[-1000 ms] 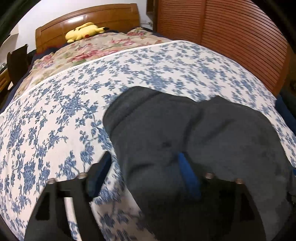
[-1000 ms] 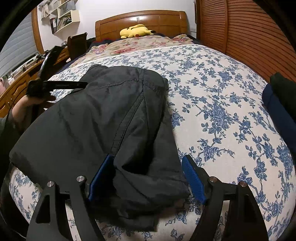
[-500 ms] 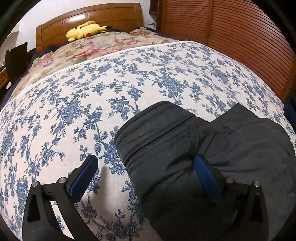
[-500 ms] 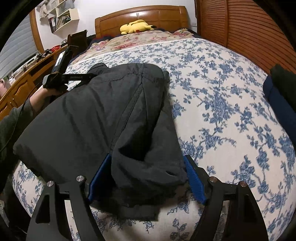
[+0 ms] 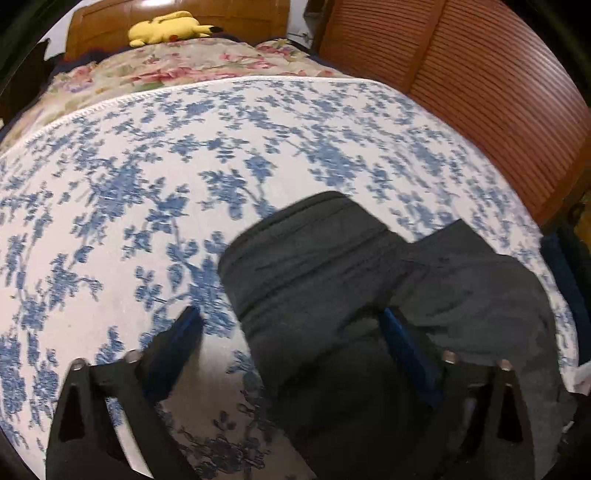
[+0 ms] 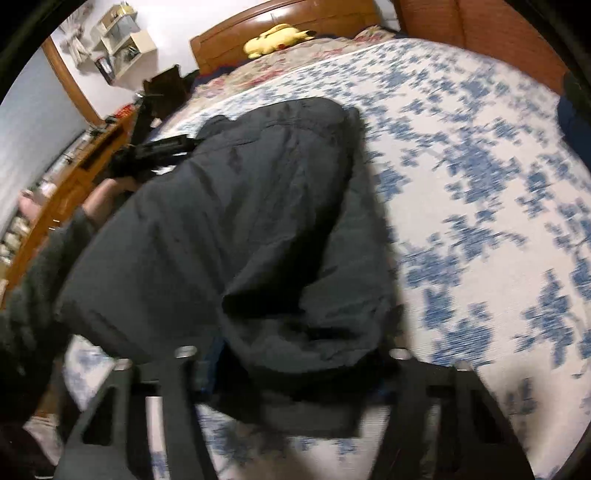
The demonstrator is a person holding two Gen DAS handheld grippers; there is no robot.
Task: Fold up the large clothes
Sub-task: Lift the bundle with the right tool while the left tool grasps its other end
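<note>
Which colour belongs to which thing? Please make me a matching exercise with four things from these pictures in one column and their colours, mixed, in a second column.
Things:
1. plush toy by the headboard
2. dark garment lying on the bed
3. bed cover
4. slatted panel beside the bed

Colours:
A. white with blue flowers
B. yellow
C. reddish-brown wood
D. dark grey

Right pairs: 1-B, 2-D, 3-A, 4-C.

Bedspread (image 5: 258, 140) beyond dark garment (image 5: 332, 280) seemingly open; wardrobe (image 5: 480, 92) flanks.
</note>
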